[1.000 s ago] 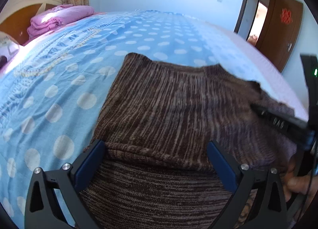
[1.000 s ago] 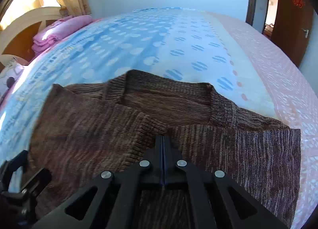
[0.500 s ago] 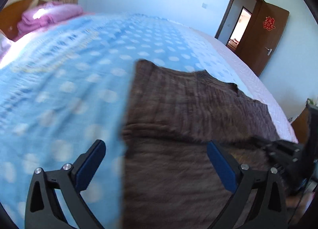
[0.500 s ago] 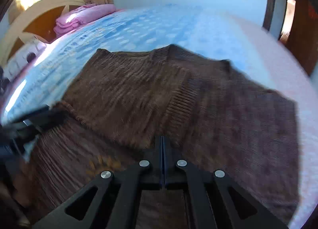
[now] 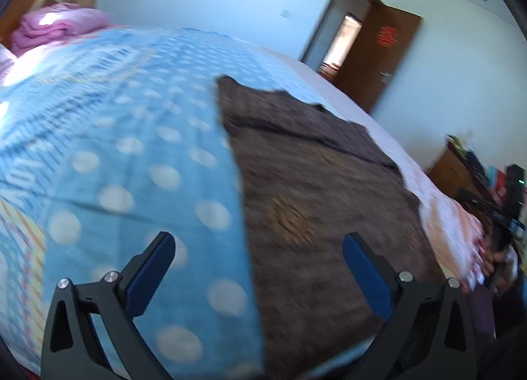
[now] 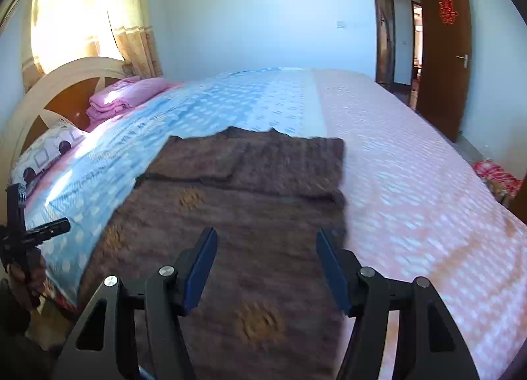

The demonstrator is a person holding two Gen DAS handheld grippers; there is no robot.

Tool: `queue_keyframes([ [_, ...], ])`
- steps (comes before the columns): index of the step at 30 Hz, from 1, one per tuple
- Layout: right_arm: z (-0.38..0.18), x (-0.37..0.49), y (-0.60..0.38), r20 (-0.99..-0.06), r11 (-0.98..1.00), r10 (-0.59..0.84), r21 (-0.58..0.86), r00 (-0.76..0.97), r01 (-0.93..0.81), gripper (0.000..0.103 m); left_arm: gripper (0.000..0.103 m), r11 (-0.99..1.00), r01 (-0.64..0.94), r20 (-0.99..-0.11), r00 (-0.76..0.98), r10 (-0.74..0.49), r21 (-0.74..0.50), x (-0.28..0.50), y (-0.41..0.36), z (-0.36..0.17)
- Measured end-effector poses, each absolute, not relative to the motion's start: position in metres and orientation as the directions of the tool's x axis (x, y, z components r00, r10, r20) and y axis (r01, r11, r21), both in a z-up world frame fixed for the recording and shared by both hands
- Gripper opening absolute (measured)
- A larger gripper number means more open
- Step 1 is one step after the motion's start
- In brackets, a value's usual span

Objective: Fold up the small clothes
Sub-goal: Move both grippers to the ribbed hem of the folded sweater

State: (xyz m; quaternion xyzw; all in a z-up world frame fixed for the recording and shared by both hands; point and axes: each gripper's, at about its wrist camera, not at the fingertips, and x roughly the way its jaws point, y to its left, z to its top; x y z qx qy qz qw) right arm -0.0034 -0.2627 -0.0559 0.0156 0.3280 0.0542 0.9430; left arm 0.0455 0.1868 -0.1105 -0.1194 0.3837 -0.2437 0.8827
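Sunlit through the curtained window, the bedroom gives us a wide bed (image 6: pixel 411 162) to work on, blue dotted cover on one half, pink on the other. Our brown knitted garment (image 6: pixel 263 215) lies spread on the near part of the bed, over the line where blue meets pink, its lower hem toward the bed's near edge. Both sleeves look already turned in across the chest, making a neat dark band at the far end; faint orange motifs dot the body.

We judge the next fold to be bringing the bottom up. To do it well, we should take the hem at its two corners, level with each other, and lift together so the knit does not skew.

On the left gripper (image 5: pixel 257 264) the fingers stand wide apart with nothing between them, above the garment's left edge. On the right gripper (image 6: pixel 266 268) the jaws are opening, nothing held, hovering over the lower body. Soft, stretchy knit will sag if pinched thinly.
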Motion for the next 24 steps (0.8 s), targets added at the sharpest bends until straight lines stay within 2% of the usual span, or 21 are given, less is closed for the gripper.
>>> queue_keyframes([
  [3, -0.065, -0.039, -0.279, -0.69, 0.997, 0.062, 0.015, 0.721, -0.071, 0.063, 0.103, 0.81, 0.428, -0.629, 0.514, -0.583, -0.401, 0.022, 0.17, -0.12],
  [5, -0.075, -0.056, -0.285, -0.727, 0.997, 0.055, 0.007, 0.684, -0.074, 0.063, 0.103, 0.807, 0.457, -0.656, 0.486, -0.578, -0.373, 0.011, 0.158, -0.129],
  [10, -0.109, -0.081, -0.279, -0.797, 0.996, 0.049, -0.01, 0.602, -0.094, 0.063, 0.103, 0.821, 0.408, -0.699, 0.444, -0.561, -0.399, 0.0, 0.149, -0.154],
  [15, -0.146, -0.093, -0.262, -0.855, 0.992, 0.026, -0.042, 0.519, -0.119, 0.063, 0.102, 0.818, 0.377, -0.685, 0.451, -0.572, -0.434, -0.017, 0.155, -0.156],
  [19, -0.157, -0.098, -0.252, -0.866, 0.986, 0.005, -0.079, 0.499, -0.147, 0.063, 0.097, 0.824, 0.38, -0.701, 0.441, -0.561, -0.42, -0.025, 0.155, -0.16],
  [22, -0.158, -0.101, -0.253, -0.874, 0.987, 0.029, -0.051, 0.486, -0.15, 0.059, 0.096, 0.821, 0.372, -0.705, 0.427, -0.566, -0.433, -0.022, 0.155, -0.162],
  [24, -0.163, -0.099, -0.259, -0.88, 0.991, 0.044, -0.022, 0.472, -0.132, 0.051, 0.096, 0.814, 0.375, -0.7, 0.422, -0.576, -0.444, -0.024, 0.156, -0.164],
])
